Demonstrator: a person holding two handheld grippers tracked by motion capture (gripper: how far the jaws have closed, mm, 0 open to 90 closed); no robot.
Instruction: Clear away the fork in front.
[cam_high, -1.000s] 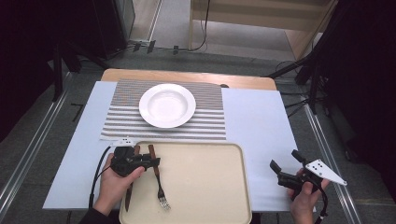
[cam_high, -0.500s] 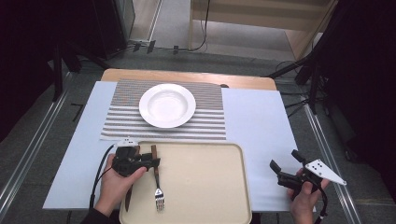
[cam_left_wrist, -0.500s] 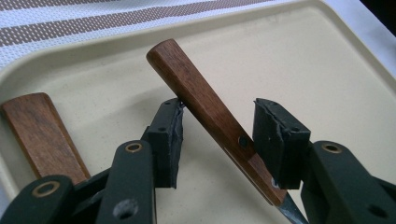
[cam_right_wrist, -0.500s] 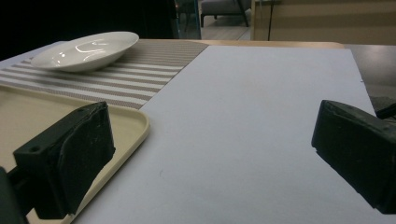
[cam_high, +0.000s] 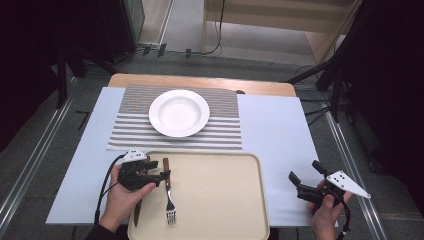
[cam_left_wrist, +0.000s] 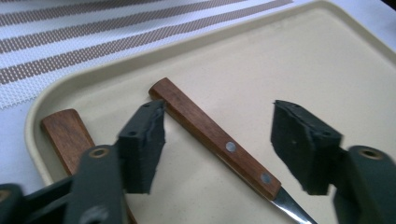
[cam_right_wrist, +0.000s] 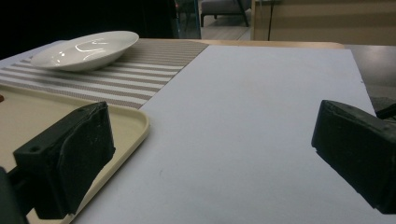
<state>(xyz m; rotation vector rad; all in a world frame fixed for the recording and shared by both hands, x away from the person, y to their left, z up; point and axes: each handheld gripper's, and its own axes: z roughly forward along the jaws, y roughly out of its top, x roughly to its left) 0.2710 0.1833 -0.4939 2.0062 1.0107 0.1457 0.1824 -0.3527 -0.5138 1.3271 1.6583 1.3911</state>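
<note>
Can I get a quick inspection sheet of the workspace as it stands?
Surface: white sheet on the table, striped mat at the back.
Job's things: fork and wood-handled knife on the beige tray; plate on the mat.
Clutter: nothing seen.
Grippers: left gripper open over the fork handle, jaws just been opening; right gripper open, empty.
Cables: one trails from the left gripper.
Surroundings: dark floor, wooden furniture behind.
</note>
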